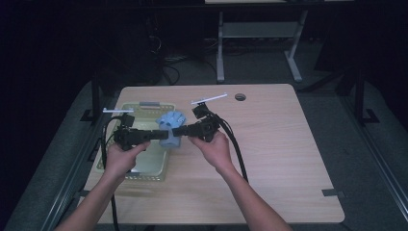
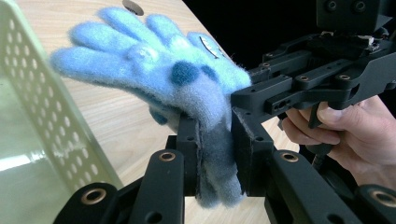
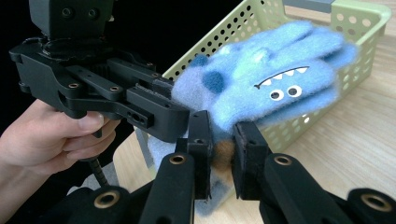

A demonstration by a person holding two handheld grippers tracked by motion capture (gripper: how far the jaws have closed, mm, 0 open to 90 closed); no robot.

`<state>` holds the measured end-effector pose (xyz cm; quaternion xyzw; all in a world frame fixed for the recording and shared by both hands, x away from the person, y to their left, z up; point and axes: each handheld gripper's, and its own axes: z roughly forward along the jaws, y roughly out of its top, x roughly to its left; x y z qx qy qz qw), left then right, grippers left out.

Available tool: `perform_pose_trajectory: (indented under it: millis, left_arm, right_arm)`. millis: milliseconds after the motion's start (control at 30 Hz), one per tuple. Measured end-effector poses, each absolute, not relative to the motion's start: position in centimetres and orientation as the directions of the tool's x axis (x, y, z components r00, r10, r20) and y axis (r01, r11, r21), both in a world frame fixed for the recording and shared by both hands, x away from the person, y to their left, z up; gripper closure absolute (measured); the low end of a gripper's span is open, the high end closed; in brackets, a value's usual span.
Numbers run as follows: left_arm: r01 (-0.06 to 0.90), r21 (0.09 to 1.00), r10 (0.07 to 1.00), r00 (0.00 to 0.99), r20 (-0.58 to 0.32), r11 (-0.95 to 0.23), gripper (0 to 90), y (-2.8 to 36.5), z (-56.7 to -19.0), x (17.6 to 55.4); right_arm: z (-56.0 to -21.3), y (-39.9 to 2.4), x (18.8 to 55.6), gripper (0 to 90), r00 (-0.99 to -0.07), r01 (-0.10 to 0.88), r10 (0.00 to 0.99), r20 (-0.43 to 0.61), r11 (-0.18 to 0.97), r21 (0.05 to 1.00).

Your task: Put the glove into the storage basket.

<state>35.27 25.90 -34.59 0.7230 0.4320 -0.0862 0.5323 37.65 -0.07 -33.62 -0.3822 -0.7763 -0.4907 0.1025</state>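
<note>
A fluffy blue glove (image 1: pixel 172 126) with a monster face hangs in the air between both grippers, above the right rim of a pale green perforated basket (image 1: pixel 130 169). My left gripper (image 1: pixel 165 134) comes from the left and is shut on the glove's cuff (image 2: pixel 215 158). My right gripper (image 1: pixel 177 131) comes from the right, also shut on the cuff (image 3: pixel 220 156). In the left gripper view the glove (image 2: pixel 159 70) fans its fingers toward the table's far side. In the right gripper view the glove (image 3: pixel 271 79) shows white teeth and two eyes, with the basket (image 3: pixel 359 21) behind it.
The wooden table (image 1: pixel 269 144) has bare surface to the right of the hands. A round cable hole (image 1: pixel 240 96) sits near its far edge. Black cables trail from both grippers toward the near edge. A desk frame stands on the floor beyond.
</note>
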Motion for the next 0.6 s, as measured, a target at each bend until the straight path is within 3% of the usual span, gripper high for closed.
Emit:
perform_pose_trajectory:
  millis: [600]
  left_arm:
    - [0.714, 0.698, 0.559, 0.599, -0.574, -0.049, 73.7, 29.0, -33.0, 35.1]
  right_arm:
    - [-32.4, 3.3, 37.9, 79.2, -0.71, 0.673, 0.473, 0.521, 0.24, 0.7]
